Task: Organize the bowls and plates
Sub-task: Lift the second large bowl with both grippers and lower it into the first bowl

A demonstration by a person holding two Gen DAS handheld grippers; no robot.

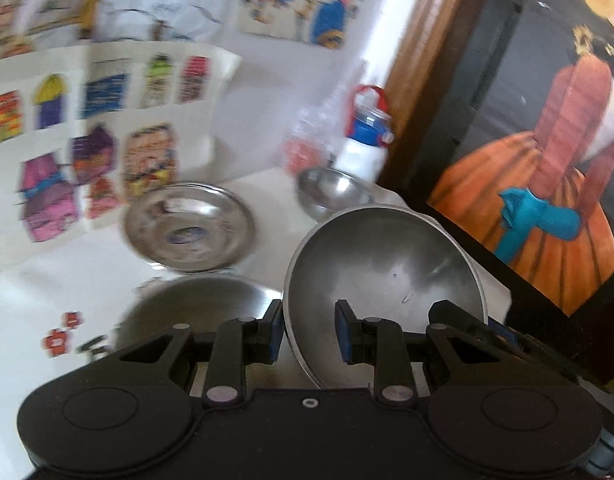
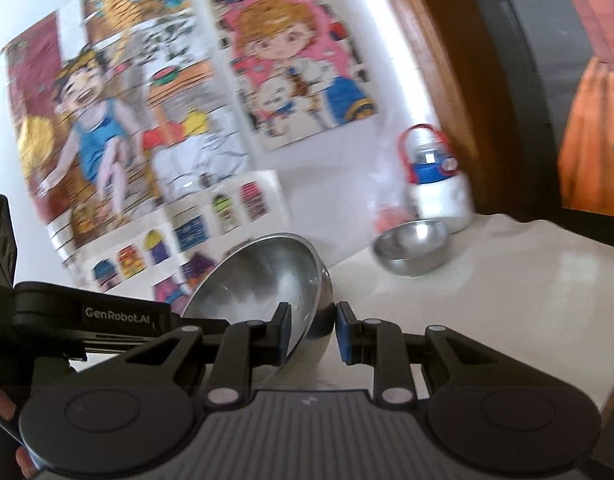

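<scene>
My left gripper (image 1: pixel 310 330) straddles the rim of a large steel bowl (image 1: pixel 387 280) that is tipped up on edge; there is a gap between its right pad and the bowl wall. The same bowl shows in the right wrist view (image 2: pixel 263 284), with my right gripper (image 2: pixel 312 334) around its other rim, jaws also apart. A steel plate (image 1: pixel 189 226) lies flat on the white table behind, another steel dish (image 1: pixel 187 312) lies near my left fingers, and a small steel bowl (image 1: pixel 333 190) (image 2: pixel 411 246) stands at the back.
A white bottle with a blue and red lid (image 1: pixel 367 140) (image 2: pixel 437 184) and a clear plastic bottle (image 1: pixel 307 140) stand against the wall. Coloured drawings (image 2: pixel 119 120) cover the wall. A dark framed picture (image 1: pixel 547 160) leans at the right. The table edge (image 2: pixel 603 352) is on the right.
</scene>
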